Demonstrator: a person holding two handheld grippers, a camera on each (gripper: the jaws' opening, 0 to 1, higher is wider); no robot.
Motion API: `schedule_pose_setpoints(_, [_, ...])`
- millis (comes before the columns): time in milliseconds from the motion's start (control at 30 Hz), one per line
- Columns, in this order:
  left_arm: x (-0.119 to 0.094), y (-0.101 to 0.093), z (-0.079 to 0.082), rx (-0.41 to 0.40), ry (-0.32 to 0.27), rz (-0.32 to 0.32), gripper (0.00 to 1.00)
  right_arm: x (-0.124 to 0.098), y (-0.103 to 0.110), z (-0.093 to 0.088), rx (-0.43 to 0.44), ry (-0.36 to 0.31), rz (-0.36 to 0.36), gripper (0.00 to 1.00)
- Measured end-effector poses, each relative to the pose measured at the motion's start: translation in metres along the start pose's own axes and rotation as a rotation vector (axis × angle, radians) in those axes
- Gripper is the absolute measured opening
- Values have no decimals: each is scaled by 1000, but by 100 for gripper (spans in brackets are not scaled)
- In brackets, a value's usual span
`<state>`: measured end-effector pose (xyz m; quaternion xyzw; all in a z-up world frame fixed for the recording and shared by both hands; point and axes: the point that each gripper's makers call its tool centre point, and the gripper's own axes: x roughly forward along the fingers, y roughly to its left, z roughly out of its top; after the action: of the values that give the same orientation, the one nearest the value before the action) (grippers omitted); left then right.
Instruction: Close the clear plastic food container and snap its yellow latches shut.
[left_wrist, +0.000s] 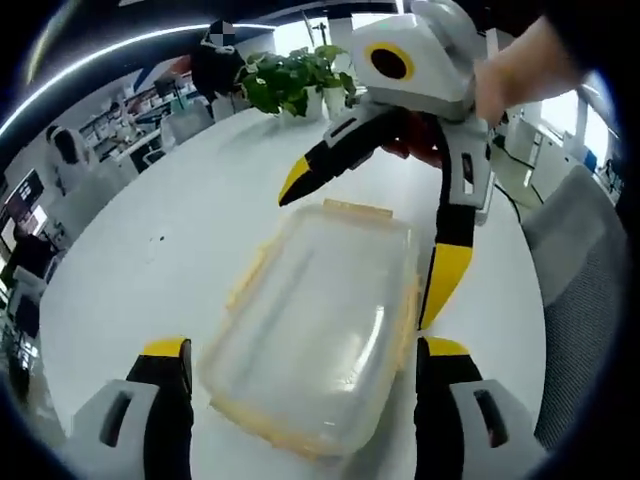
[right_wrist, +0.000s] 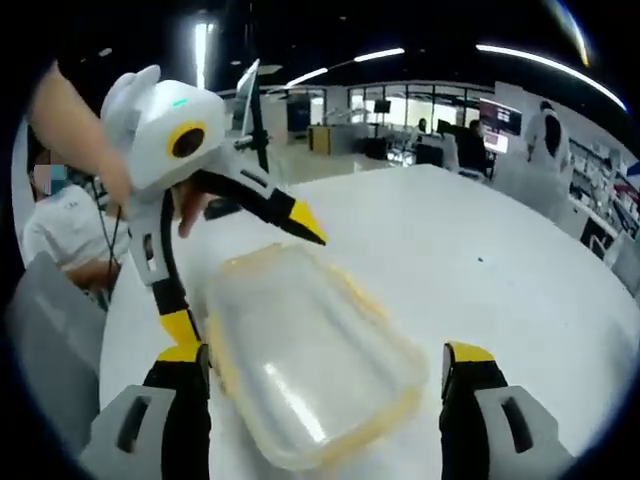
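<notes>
- Open office all round: ceiling strip lights, desks with monitors, seated people.
- Broad white bench, bare and glossy.
- Potted plant at far edge.
- Clear container, lid on, yellow latches, mid-bench.
- Left tool spread, astride container.
- Right tool spread, flanking container.

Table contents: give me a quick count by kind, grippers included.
Clear plastic food container with lid on: 1
Potted plants at the table's far edge: 1 cluster, pot count unclear
Grippers, both with jaws spread: 2, left gripper and right gripper
White table: 1
Total: 5
</notes>
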<state>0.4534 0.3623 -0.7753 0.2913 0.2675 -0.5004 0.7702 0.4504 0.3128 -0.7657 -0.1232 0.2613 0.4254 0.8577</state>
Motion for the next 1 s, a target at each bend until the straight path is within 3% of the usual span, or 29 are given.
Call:
schedule_pose_setpoints(133, [-9, 7, 4, -36, -41, 55, 91, -5, -1, 4, 39, -41, -29, 98])
schedule_pose_setpoints(367, [-22, 3, 0, -90, -72, 75, 91, -16, 0, 0, 84, -73, -70, 98])
schedule_pose_setpoints(633, [-40, -2, 6, -182, -154, 119, 91, -30, 5, -5, 134, -116, -105, 98])
schedule_pose_setpoints(767, [-46, -4, 8, -229, -186, 133, 91, -41, 6, 7, 152, -201, -141, 97])
schedule_pose_setpoints(1000, [-56, -7, 6, -301, -229, 169, 91, -48, 13, 4, 168, -189, -151, 97])
